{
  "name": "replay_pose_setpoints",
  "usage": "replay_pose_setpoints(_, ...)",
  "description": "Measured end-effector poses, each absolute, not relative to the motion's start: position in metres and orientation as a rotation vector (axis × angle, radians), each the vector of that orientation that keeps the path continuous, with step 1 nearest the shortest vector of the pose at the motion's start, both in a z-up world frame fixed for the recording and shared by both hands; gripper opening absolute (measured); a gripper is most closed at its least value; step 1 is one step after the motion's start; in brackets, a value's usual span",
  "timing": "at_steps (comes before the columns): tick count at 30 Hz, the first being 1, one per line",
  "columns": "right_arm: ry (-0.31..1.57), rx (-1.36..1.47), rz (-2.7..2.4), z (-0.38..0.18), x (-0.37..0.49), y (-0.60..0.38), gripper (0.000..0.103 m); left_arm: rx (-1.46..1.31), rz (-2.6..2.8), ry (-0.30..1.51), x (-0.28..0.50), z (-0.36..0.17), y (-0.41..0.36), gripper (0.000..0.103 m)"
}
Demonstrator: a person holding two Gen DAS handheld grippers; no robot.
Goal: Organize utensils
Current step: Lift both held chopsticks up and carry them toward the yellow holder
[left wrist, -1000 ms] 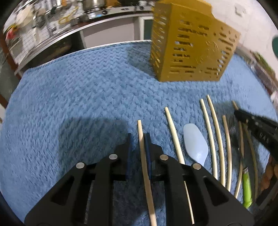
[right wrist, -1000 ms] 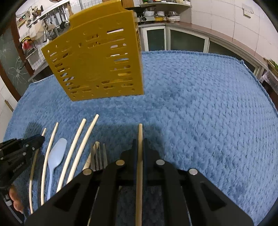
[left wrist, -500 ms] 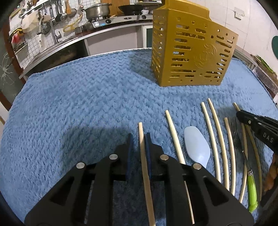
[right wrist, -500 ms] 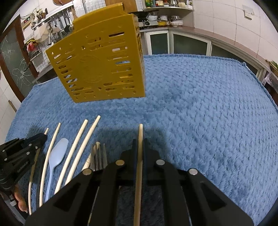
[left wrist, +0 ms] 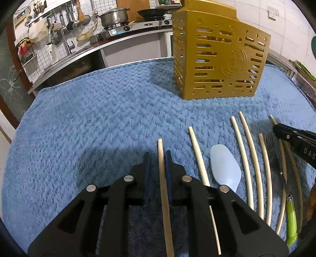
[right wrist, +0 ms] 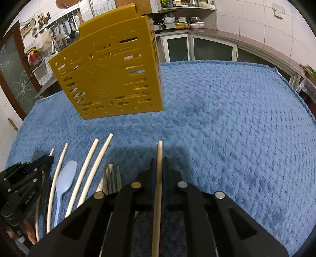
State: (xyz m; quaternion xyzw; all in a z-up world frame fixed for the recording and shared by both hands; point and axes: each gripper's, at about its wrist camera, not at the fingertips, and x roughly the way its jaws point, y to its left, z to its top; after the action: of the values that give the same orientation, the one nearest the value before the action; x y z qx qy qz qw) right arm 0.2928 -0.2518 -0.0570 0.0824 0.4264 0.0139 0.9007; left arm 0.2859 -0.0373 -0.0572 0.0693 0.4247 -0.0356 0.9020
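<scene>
My left gripper (left wrist: pixel 157 158) is shut on a pale wooden chopstick (left wrist: pixel 162 170), held above the blue towel (left wrist: pixel 88 122). My right gripper (right wrist: pixel 158 163) is shut on another chopstick (right wrist: pixel 158 178). A gold slotted utensil holder (left wrist: pixel 219 61) stands upright at the back; it also shows in the right wrist view (right wrist: pixel 110 77). Several chopsticks (left wrist: pixel 244 158), a light-blue spoon (left wrist: pixel 225 168) and a green-handled fork (left wrist: pixel 290 219) lie in a row on the towel. In the right wrist view the spoon (right wrist: pixel 63 181) and fork tines (right wrist: pixel 112 178) lie left of my gripper.
The blue towel (right wrist: pixel 227 122) covers the table. A kitchen counter with a pot (left wrist: pixel 114 16) and hanging tools runs behind. Cabinets (right wrist: pixel 197 47) stand beyond the table's far edge.
Both grippers have lifted a little and tilted up with their chopsticks, so the holder sits lower and fuller in both views. Both grips are unchanged.
</scene>
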Motion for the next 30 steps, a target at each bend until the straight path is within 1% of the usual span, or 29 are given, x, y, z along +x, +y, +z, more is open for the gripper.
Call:
replay_pose_setpoints(5,0.882,0.164,0.035,-0.057,0.294,-0.253,0.007,0.160,-0.073,0.881,0.286,-0.056,-0.038,0.012)
replay_pose_setpoints(11,0.876,0.131,0.021,-0.056,0.292,-0.248,0.007,0.112,-0.086,0.877,0.286,-0.055,-0.032,0.012)
replay_pose_setpoints(12,0.873,0.141,0.021,-0.055,0.291,-0.249,0.007,0.097,-0.091,0.876,0.286,-0.055,-0.029,0.012)
replay_pose_setpoints(14,0.865,0.154,0.019,-0.054,0.290,-0.251,0.007,0.083,-0.091,0.875,0.286,-0.055,-0.028,0.007)
replay_pose_setpoints(17,0.851,0.162,0.018,-0.051,0.286,-0.253,0.006,0.065,-0.094,0.873,0.287,-0.055,-0.025,0.005)
replay_pose_setpoints(25,0.791,0.165,0.037,-0.035,0.276,-0.251,0.006,0.025,-0.105,0.868,0.289,-0.053,-0.019,0.004)
replay_pose_setpoints(30,0.752,0.175,0.049,-0.025,0.268,-0.251,0.006,0.009,-0.117,0.828,0.283,-0.042,-0.017,0.004)
